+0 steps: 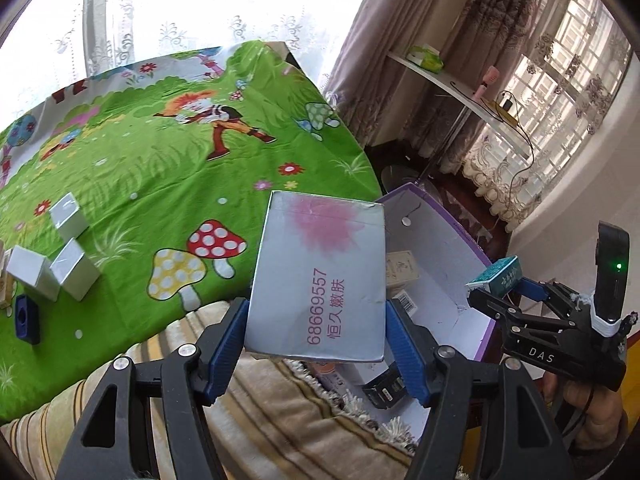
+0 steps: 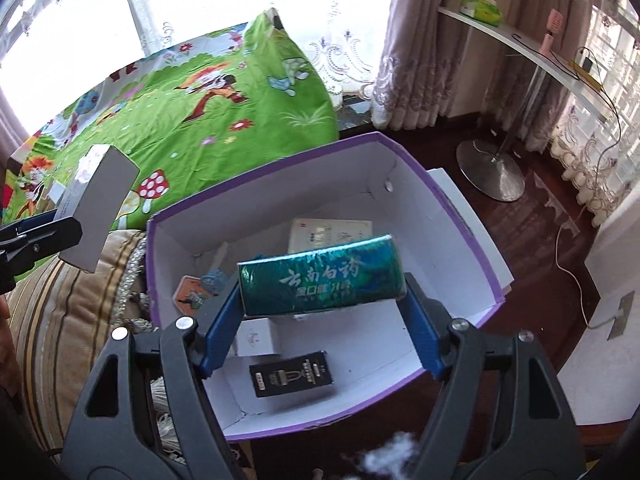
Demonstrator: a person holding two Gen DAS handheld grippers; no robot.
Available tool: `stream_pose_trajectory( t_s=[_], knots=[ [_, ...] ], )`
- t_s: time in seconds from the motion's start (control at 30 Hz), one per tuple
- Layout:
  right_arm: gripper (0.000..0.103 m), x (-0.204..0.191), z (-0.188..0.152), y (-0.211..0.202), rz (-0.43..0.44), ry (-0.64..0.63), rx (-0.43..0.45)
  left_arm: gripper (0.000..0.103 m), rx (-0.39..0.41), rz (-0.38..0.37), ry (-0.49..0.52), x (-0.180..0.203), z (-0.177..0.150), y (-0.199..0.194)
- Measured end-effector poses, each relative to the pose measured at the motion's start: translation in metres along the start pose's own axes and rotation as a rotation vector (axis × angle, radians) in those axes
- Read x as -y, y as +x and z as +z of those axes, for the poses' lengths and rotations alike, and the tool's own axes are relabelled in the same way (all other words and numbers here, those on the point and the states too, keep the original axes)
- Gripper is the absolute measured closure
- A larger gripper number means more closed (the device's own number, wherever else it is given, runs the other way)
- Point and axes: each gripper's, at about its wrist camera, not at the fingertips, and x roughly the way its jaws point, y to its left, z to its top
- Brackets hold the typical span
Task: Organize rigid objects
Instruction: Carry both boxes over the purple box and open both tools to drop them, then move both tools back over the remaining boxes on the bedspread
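Left claw (image 1: pixel 316 320) grips silver box (image 1: pixel 320 276); right claw (image 2: pixel 324 300) grips green box (image 2: pixel 320 280).

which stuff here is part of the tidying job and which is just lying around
Job:
silver box held in left gripper
green box held in right gripper
purple bin, with black box inside
silver blocks on green sheet

Lying about:
side table
tissue pack
curtains
striped cushion
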Motion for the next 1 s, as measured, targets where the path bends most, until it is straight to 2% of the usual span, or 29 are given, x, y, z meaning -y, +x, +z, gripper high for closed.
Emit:
stream_pose_trajectory(
  t_s=[0.37, 0.6, 0.77, 1.0],
  knots=[
    [0.024, 0.041, -0.001, 0.013, -0.039, 0.100, -0.016, 0.035, -0.012, -0.113, 0.102, 0.057, 0.036, 0.040],
    [0.016, 0.060, 0.000, 0.000, -0.072, 0.166, 0.027, 0.033, -0.081, -0.282, 0.130, 0.086, 0.036, 0.060],
    [0.015, 0.065, 0.004, -0.009, -0.070, 0.200, 0.060, 0.033, -0.076, -0.285, 0.121, 0.081, 0.033, 0.052],
    [0.015, 0.041, 0.014, -0.018, -0.022, 0.145, 0.084, 0.033, -0.016, -0.253, 0.090, 0.054, 0.033, 0.026]
  ],
)
